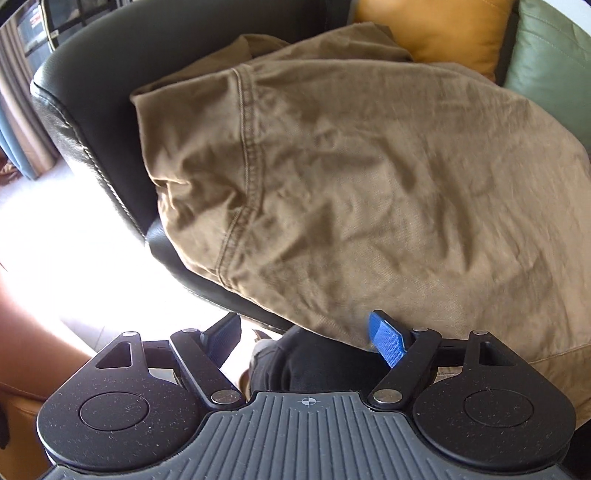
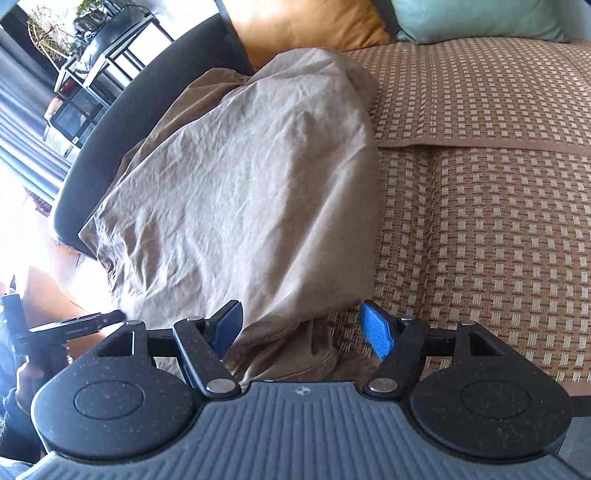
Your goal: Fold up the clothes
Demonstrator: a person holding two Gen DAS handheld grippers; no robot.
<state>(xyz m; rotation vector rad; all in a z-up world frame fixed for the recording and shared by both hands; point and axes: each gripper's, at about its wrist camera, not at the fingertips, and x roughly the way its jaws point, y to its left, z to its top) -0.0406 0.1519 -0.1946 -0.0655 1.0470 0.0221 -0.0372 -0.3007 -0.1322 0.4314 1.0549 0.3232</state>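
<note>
A tan garment (image 1: 351, 177) with stitched seams is draped over the black leather sofa arm (image 1: 85, 122) and spreads to the right. My left gripper (image 1: 306, 338) is open just below its lower edge, the right blue pad (image 1: 386, 341) close to the hem and nothing between the pads. In the right wrist view the same garment (image 2: 251, 192) lies in a wrinkled slab on the woven mat (image 2: 480, 221). My right gripper (image 2: 303, 326) is open over its near end, and a bunched corner of cloth lies between the fingers without being pinched.
An orange cushion (image 2: 303, 26) and a green cushion (image 2: 480, 18) lean at the back of the sofa. A dark-clothed leg (image 1: 317, 365) shows under the left gripper. A black-framed shelf unit (image 2: 99, 62) stands beyond the sofa arm. Bright floor (image 1: 74, 258) lies left.
</note>
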